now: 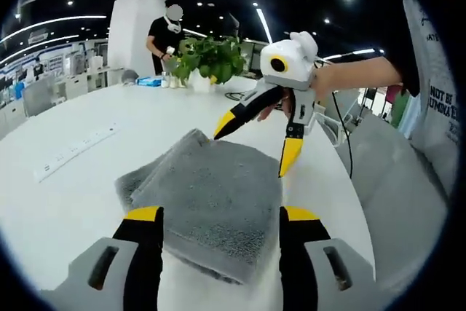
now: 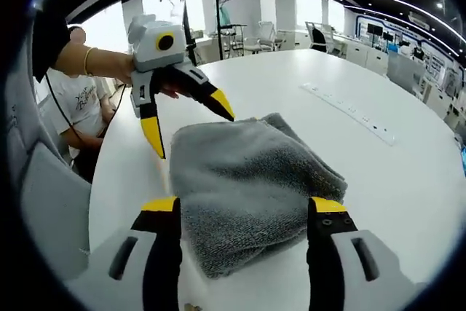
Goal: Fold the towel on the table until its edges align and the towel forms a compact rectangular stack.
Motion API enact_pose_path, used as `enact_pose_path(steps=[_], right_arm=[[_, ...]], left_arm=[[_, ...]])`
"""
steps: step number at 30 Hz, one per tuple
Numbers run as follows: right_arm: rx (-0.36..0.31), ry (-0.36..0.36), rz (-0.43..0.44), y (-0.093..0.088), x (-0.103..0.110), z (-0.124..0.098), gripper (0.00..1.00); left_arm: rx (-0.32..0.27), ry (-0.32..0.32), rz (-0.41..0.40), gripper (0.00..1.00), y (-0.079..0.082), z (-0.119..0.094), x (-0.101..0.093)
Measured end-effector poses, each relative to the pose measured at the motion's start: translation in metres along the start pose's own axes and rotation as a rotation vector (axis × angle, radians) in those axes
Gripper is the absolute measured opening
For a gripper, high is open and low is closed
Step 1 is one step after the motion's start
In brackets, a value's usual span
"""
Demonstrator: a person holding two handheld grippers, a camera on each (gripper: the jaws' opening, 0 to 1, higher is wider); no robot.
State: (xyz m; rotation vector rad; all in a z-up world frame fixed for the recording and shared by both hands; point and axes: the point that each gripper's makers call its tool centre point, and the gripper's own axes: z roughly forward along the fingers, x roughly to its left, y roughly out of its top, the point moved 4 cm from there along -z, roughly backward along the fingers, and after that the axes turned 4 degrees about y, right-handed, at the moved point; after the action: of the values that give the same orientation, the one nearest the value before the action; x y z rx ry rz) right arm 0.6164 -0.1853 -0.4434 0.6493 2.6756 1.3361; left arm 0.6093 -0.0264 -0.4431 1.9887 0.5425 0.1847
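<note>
On the white table (image 1: 87,180) lies the folded towel (image 1: 211,194) — both tongs (image 1: 221,218) (image 2: 244,209) gape empty — plant (image 1: 210,57) behind.

White round worktop (image 1: 87,187) lies bare around the folded grey terry towel (image 1: 211,198). A white power strip (image 1: 76,151) and potted green plant (image 1: 211,60) sit well apart.

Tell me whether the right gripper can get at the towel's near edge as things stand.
Probably yes. The right gripper is open, its jaws either side of the folded towel, whose near edge lies bare between them. The left gripper hangs open past the far edge.
</note>
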Motion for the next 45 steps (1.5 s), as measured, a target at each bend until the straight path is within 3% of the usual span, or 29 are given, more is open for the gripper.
enact_pose_path(steps=[4,6,8,10,17,31,35,39,45], right_arm=[[0.026,-0.004,-0.008,-0.004,-0.004,0.002,0.68],[0.070,0.000,-0.028,-0.012,-0.003,0.005,0.65],[0.098,-0.005,-0.096,-0.014,-0.001,0.007,0.67],[0.098,0.010,-0.080,-0.016,0.001,0.010,0.67],[0.083,0.007,-0.024,-0.024,-0.003,0.014,0.68],[0.060,-0.011,0.044,-0.020,0.000,0.006,0.70],[0.056,-0.032,0.061,-0.025,0.003,-0.002,0.72],[0.044,-0.026,0.095,-0.034,0.013,-0.010,0.71],[0.051,-0.017,0.109,-0.045,0.024,-0.012,0.69]], left_arm=[[-0.016,0.024,-0.052,0.60,0.000,0.003,0.006],[0.030,0.086,-0.042,0.63,-0.005,0.007,0.011],[0.090,0.068,-0.011,0.69,-0.015,0.012,0.007],[0.058,0.053,-0.036,0.68,-0.014,0.014,0.005],[0.050,0.056,-0.072,0.68,-0.025,0.015,0.008],[0.042,0.100,-0.082,0.70,-0.020,0.011,0.009],[-0.001,0.155,-0.202,0.73,-0.016,0.001,0.002],[-0.008,0.137,-0.202,0.73,-0.021,-0.007,-0.029],[0.014,0.161,-0.266,0.71,-0.035,-0.012,-0.040]])
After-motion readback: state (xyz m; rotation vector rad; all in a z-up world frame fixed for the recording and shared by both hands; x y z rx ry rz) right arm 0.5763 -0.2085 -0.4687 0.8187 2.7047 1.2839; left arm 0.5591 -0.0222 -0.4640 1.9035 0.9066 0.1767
